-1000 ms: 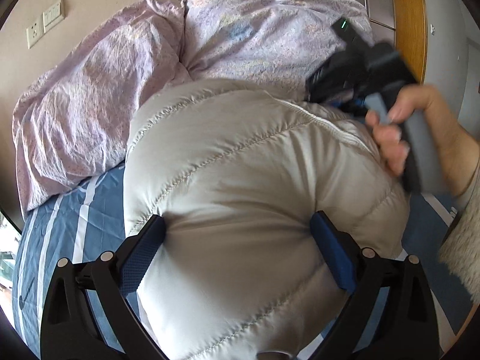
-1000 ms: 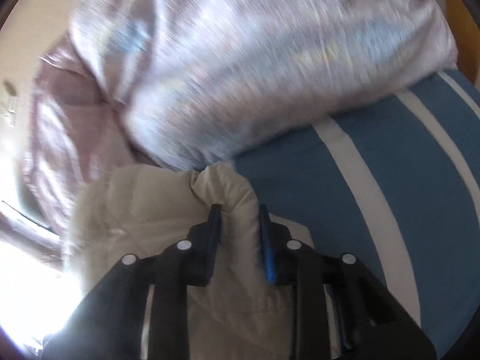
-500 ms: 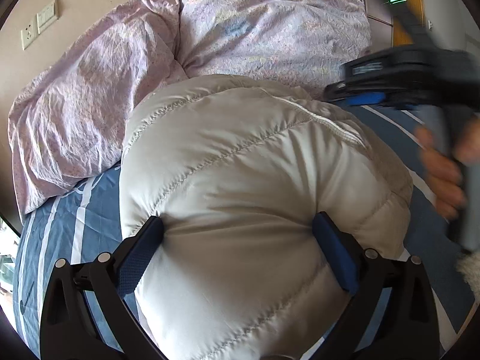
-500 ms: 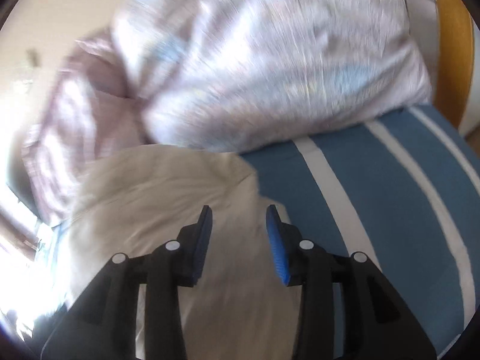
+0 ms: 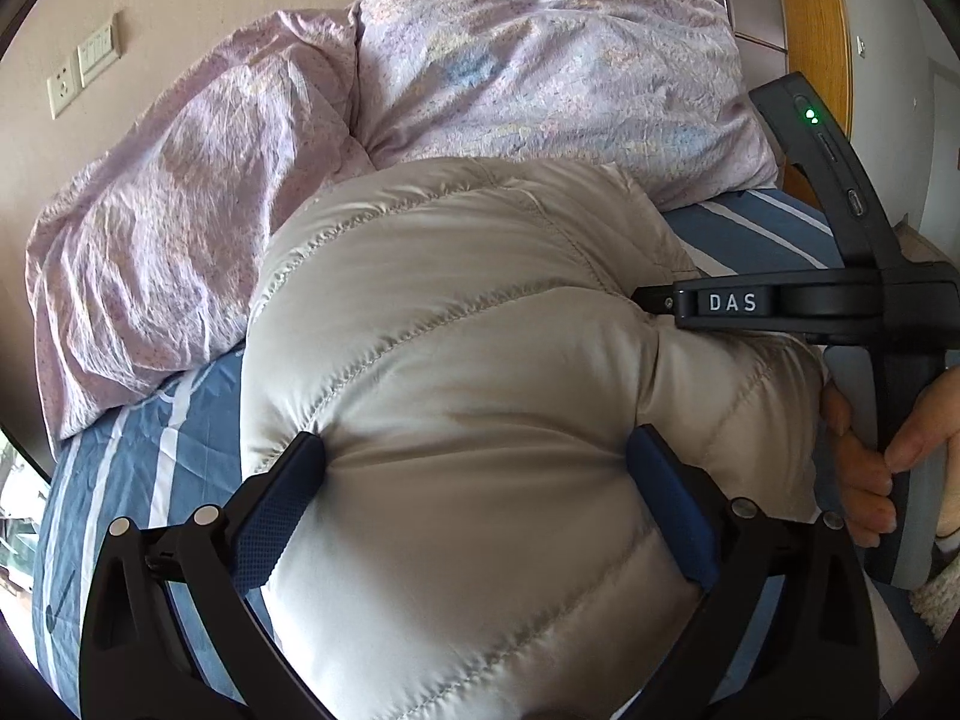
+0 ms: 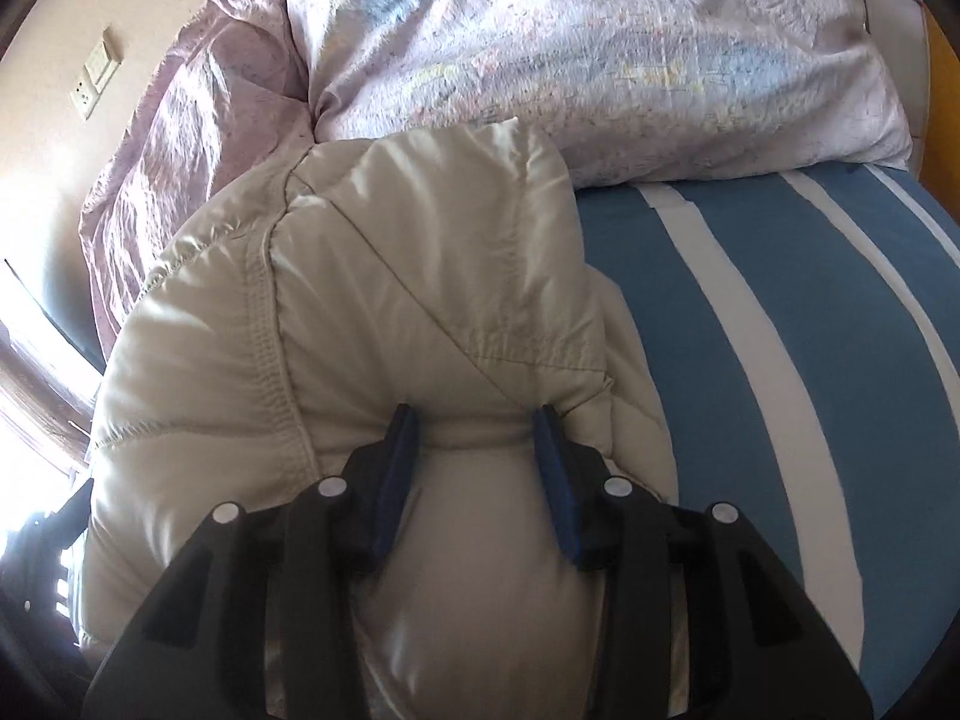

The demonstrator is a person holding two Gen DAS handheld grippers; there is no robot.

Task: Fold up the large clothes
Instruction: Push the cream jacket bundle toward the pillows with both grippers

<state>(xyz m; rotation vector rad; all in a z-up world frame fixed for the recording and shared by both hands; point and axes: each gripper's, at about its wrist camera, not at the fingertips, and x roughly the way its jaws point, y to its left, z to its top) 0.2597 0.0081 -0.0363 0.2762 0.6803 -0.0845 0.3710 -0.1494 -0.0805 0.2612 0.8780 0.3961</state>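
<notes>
Puffer jacket (image 5: 480,396) sits bunched on the striped bed (image 6: 780,330) against the pillows (image 5: 540,78), both grippers, left (image 5: 474,480) and right (image 6: 477,450), pressing in with fingers spread apart

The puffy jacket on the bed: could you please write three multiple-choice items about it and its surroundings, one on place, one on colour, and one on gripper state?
1. Where does the jacket lie?
A. On the striped bedsheet, against the quilt
B. On a chair
C. On the floor

2. What colour is the bedsheet?
A. Red with dots
B. Blue with white stripes
C. Plain green

3. How is the left gripper?
A. Shut on a sleeve
B. Out of view
C. Wide open, pressed into the jacket

Answers:
1 A, the jacket rests on the sheet with its far edge meeting the lilac quilt.
2 B, white stripes cross the blue cloth.
3 C, its blue pads sit far apart with the padding bulging between them.
</notes>
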